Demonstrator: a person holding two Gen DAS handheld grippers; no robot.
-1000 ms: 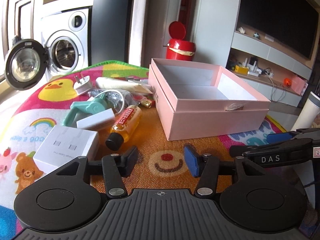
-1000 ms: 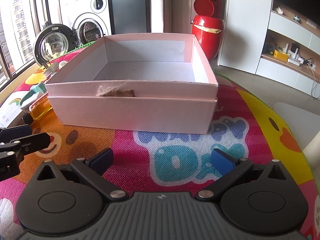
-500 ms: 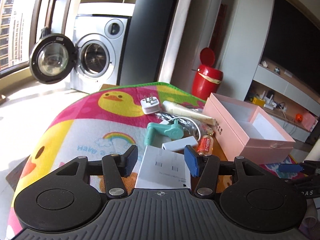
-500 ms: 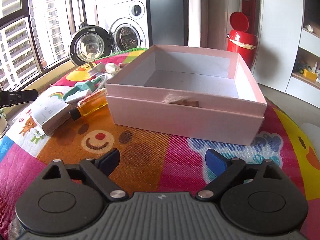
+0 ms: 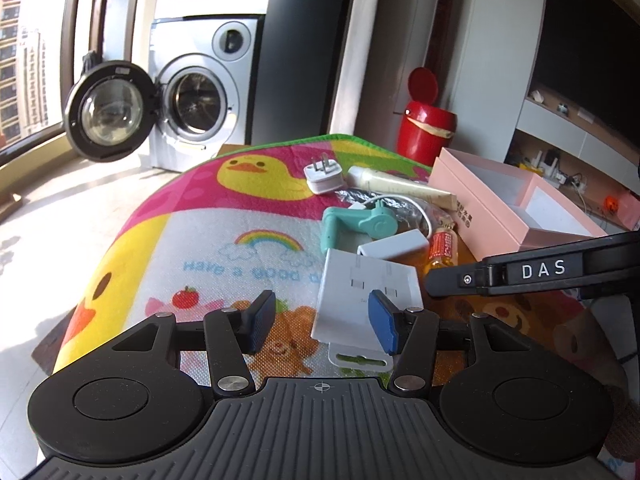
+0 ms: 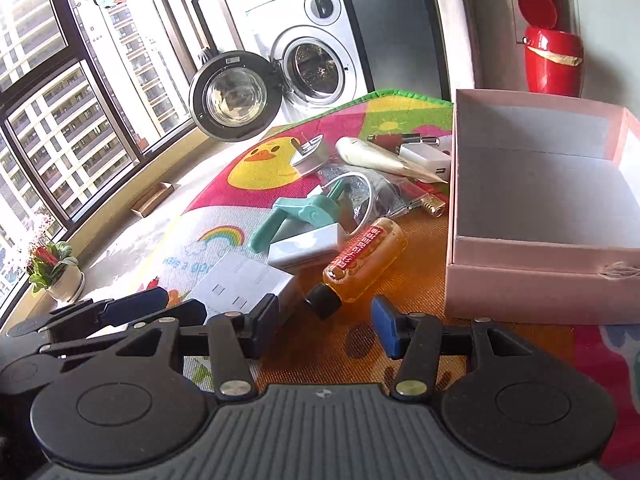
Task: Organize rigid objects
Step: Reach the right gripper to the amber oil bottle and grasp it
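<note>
Now, left wrist view. Left gripper (image 5: 322, 322) spread wide, nothing held. White carton (image 5: 362, 296) flat on the play mat (image 5: 168, 248), just ahead and slightly right of centre; right-hand pad (image 5: 384, 322) overlaps its near corner, contact not resolvable. Small white block (image 5: 394, 245), teal clip (image 5: 358, 224), amber bottle (image 5: 442, 250), plug (image 5: 323, 174) and tube (image 5: 400, 190) farther ahead. Pink box (image 5: 516, 210) open, far ahead to the right. Judged step: pick the carton. Advice: shift right to centre it between the pads, then close on the narrower sides, low, so no tilt.

Right wrist view. Right gripper (image 6: 324, 322) also wide apart, empty. Amber bottle (image 6: 362, 266) directly ahead, black cap nearest, angled away to the right. White carton (image 6: 244, 286) ahead-left, touching or just behind the left pad (image 6: 262, 320). Pink box (image 6: 540, 276) ahead-right, interior bare. Left gripper (image 6: 136, 308) visible at far left. Advice: squeeze across the bottle's body, not the cap; keep the two tools apart near the carton.
</note>
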